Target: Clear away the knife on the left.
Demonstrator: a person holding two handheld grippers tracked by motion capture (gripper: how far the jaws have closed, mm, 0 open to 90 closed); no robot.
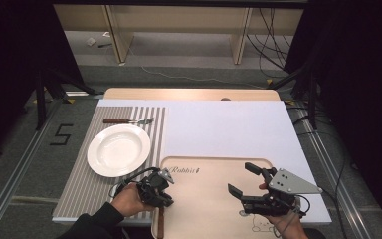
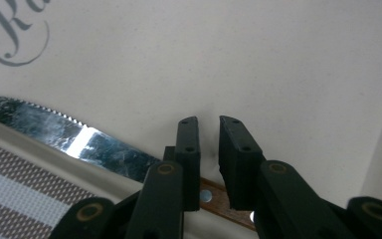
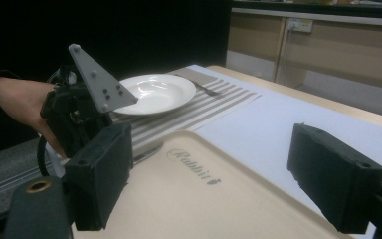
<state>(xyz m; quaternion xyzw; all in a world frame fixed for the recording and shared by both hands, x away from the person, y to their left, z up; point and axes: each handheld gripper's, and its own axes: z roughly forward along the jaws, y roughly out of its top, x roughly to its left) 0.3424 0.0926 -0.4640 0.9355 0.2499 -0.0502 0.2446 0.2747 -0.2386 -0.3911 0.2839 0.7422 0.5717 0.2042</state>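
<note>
Left claw [image 2: 209, 149] is sitting just cracked apart over the knife [image 2: 87, 142] handle, not pinching it; knife's lying along the tray [image 1: 214, 199] edge. Right claw [image 1: 246, 179] is hanging wide, released, waiting its turn probably.

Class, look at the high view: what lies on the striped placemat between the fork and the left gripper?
The white plate sits between the fork and the left gripper on the striped placemat, seen in the high view.

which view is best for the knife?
Left gripper view: the knife lies close up on the tray edge, serrated blade and riveted wooden handle clear, under the left gripper. High view shows just the handle end. Right gripper view: hidden behind the jaw.
</note>
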